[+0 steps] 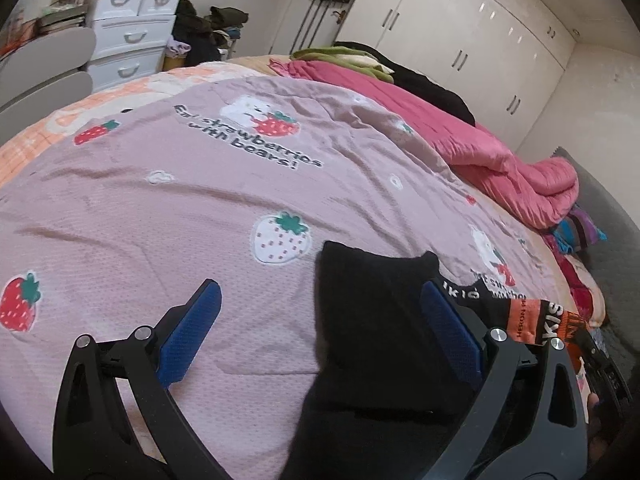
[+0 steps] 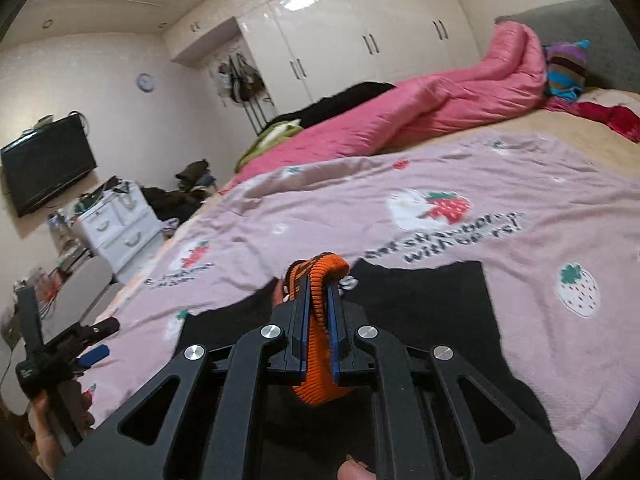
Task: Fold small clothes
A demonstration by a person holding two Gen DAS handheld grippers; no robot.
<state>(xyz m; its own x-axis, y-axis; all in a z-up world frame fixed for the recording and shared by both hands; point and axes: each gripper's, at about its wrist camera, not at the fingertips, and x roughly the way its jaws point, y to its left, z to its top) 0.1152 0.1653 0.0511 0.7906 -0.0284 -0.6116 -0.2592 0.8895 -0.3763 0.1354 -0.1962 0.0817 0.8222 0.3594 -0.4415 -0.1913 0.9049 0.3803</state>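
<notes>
Right wrist view: right tool [image 2: 319, 300] is clenched on the orange ribbed band [image 2: 322, 280] of a black garment [image 2: 420, 308], blue pads pinching the band from both sides, with the orange knit bulging out past the tips and hanging behind the pads too. The black cloth spreads flat on the pink strawberry blanket [image 2: 460, 184] under and to both sides of that tool, its far edge just ahead of the tips. Lower left of that view, a hand [image 2: 52, 412] holds the left tool, seen side-on above the blanket edge. Left wrist view: left tool [image 1: 320, 312] is released, jaws wide apart, hovering over the blanket [image 1: 160, 216]. A black fold of the garment [image 1: 372, 320] lies between its jaws, nearer the right-side finger [image 1: 448, 332]; I can't tell if it touches that pad. The left-side finger [image 1: 192, 332] has only bare blanket beside it. Beyond the right-side finger the garment's orange-and-black lettered part [image 1: 532, 316] trails off toward the bed edge. Well ahead of both tools: a rumpled pink quilt [image 1: 460, 136], white wardrobe doors [image 1: 460, 40] behind it, and a white drawer unit [image 1: 128, 32] off to the left.
</notes>
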